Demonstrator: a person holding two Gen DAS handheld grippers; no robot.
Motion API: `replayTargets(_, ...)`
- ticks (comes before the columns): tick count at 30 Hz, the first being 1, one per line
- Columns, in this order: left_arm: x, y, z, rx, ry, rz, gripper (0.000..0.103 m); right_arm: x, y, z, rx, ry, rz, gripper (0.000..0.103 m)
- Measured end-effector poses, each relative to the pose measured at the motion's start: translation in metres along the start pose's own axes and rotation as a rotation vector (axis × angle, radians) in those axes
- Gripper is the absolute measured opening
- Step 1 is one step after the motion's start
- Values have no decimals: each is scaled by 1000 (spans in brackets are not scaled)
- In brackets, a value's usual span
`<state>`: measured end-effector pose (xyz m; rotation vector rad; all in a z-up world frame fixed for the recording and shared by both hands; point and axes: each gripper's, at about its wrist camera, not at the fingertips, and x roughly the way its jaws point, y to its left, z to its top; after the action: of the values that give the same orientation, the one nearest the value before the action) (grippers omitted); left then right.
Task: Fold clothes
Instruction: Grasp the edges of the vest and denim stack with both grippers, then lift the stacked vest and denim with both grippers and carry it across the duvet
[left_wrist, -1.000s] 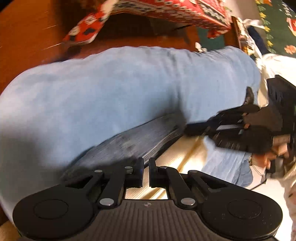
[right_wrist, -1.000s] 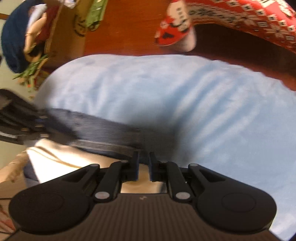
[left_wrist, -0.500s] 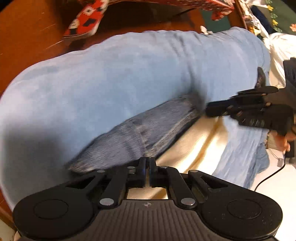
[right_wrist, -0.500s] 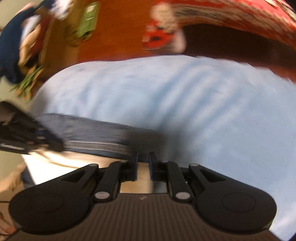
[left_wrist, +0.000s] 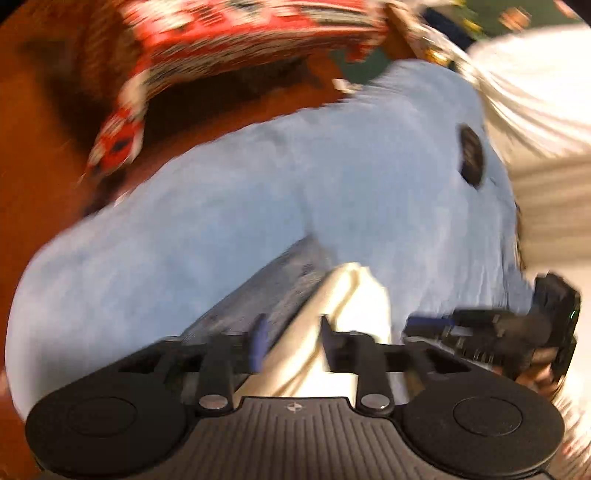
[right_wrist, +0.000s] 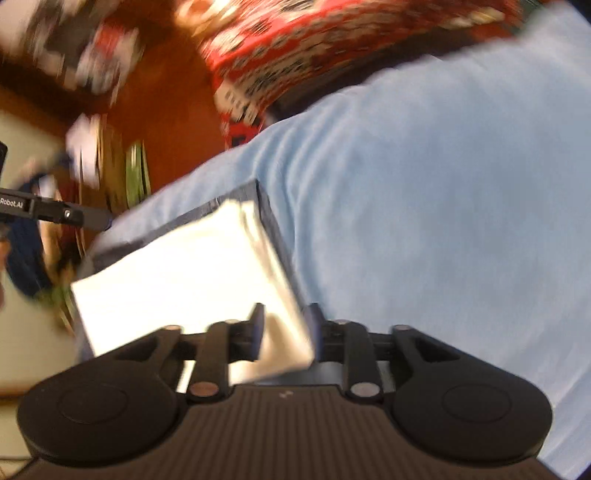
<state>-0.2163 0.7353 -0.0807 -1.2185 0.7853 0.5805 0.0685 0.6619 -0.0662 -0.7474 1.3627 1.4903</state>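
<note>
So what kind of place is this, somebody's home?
Most likely a home, though the pictures are blurred. Light blue jeans lie on a reddish wooden table, a red patterned cloth is draped behind them, and a loose heap of clothes sits nearby.

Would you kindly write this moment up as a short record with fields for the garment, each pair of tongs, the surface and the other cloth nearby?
garment: light blue jeans, spread flat, waistband edge turned over to show the cream lining
left tongs: open, cream lining between the fingers
right tongs: open, a corner of the cream lining between the fingers
surface: reddish-brown wooden table
nearby: red patterned cloth lying beyond the jeans
image quality: both views blurred by motion
</note>
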Motion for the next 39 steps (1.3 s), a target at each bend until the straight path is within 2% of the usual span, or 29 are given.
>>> replayTargets(3, 18, -31, 0, 165, 32, 28, 41, 5, -12, -53, 221, -98, 101, 32)
replayTargets(7, 44, -52, -8, 313, 112, 84, 41, 22, -4, -106, 459, -230, 229, 34)
replayTargets(9, 50, -58, -12, 381, 122, 117, 43, 35, 3, -125, 560, -275, 239, 45)
replayTargets(12, 56, -67, -17, 481, 127, 147, 43, 49, 10, -147, 692, -338, 243, 45)
replayTargets(15, 61, -66, -20, 536, 143, 148, 45, 59, 11, -155, 779, -383, 266, 44)
replayTargets(16, 65, -64, -20, 543, 153, 153, 45, 63, 11, -157, 797, -382, 262, 42)
replayTargets(17, 67, -62, -19, 544, 159, 157, 43, 64, 10, -159, 814, -387, 256, 27)
replayTargets(18, 67, -61, -19, 541, 154, 157, 35, 64, 9, -161, 831, -395, 252, 23)
replayTargets(21, 63, -59, -21, 524, 129, 151, 23, 60, 15, -163, 858, -423, 253, 17)
replayTargets(26, 37, -57, -21, 440, 89, 130, 20, 44, 32, -159, 876, -443, 273, 16)
replayTargets(28, 19, -63, -19, 444, 78, 156, 20, 37, 39, -154, 883, -446, 312, 16)
replayTargets(30, 7, -66, -18, 470, 65, 177, 20, 32, 46, -147, 847, -456, 307, 16)
replayTargets(33, 20, -54, -16, 448, 98, 186, 22, 40, 43, -142, 833, -430, 277, 17)
replayTargets(35, 35, -46, -16, 436, 124, 211, 26, 46, 37, -145, 853, -408, 279, 21)
replayTargets(37, 40, -45, -14, 438, 114, 213, 29, 43, 29, -152, 863, -423, 299, 21)
replayTargets(39, 33, -53, -13, 461, 75, 212, 38, 33, 21, -157, 850, -486, 287, 29)
